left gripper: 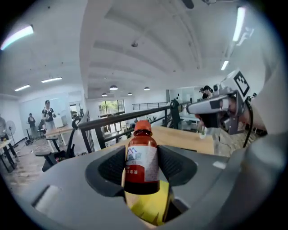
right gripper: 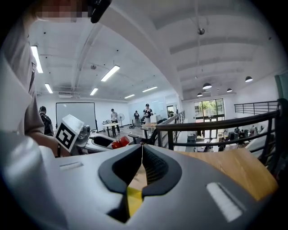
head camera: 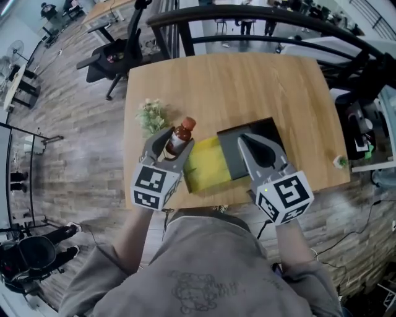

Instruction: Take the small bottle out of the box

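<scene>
A small brown bottle [head camera: 180,137] with an orange-red cap and a white label sits between the jaws of my left gripper [head camera: 176,143], which is shut on it. In the left gripper view the bottle [left gripper: 141,155] stands upright between the pads, with the yellow box [left gripper: 148,206] below it. The yellow box [head camera: 207,164] lies near the table's front edge, beside a dark grey lid [head camera: 230,148]. My right gripper [head camera: 246,137] hangs over the dark lid. Its tips meet in the right gripper view [right gripper: 142,146], holding nothing.
The wooden table [head camera: 235,86] carries a small green plant [head camera: 150,114] at its left edge and a small green thing [head camera: 341,161] at its right edge. A black railing [head camera: 260,15] curves behind the table. An office chair [head camera: 111,59] stands at the back left.
</scene>
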A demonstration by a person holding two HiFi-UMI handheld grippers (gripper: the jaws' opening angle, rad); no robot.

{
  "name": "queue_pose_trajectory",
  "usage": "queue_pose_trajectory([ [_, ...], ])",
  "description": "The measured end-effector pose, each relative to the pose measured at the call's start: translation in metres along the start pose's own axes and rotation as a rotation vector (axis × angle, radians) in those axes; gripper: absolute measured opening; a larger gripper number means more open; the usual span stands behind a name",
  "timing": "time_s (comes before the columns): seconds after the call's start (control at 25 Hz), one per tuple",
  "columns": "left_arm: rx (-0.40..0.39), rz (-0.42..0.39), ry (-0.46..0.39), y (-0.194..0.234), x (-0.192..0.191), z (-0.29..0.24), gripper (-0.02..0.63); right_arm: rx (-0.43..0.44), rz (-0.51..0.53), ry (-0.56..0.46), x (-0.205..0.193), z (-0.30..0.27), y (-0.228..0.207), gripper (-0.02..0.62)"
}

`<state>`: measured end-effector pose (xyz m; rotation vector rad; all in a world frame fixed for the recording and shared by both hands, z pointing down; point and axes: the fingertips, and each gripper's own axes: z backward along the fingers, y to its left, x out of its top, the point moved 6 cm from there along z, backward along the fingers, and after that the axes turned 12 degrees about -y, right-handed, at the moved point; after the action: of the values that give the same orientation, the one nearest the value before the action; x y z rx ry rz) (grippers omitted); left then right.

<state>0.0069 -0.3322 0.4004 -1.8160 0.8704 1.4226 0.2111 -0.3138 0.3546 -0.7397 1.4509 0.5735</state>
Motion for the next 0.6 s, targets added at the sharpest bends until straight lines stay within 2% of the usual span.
queue_pose_trajectory([
  [0.28, 0.012, -0.010, -0.203, 0.025, 0.062, 0.051, 0.224, -0.017, 0.060, -0.112, 0.051, -0.004, 0.043, 0.012],
  [0.6, -0.004, -0.017, -0.356, 0.041, 0.105, 0.100, 0.222, -0.075, 0.117, -0.220, 0.098, 0.000, 0.079, 0.012],
])
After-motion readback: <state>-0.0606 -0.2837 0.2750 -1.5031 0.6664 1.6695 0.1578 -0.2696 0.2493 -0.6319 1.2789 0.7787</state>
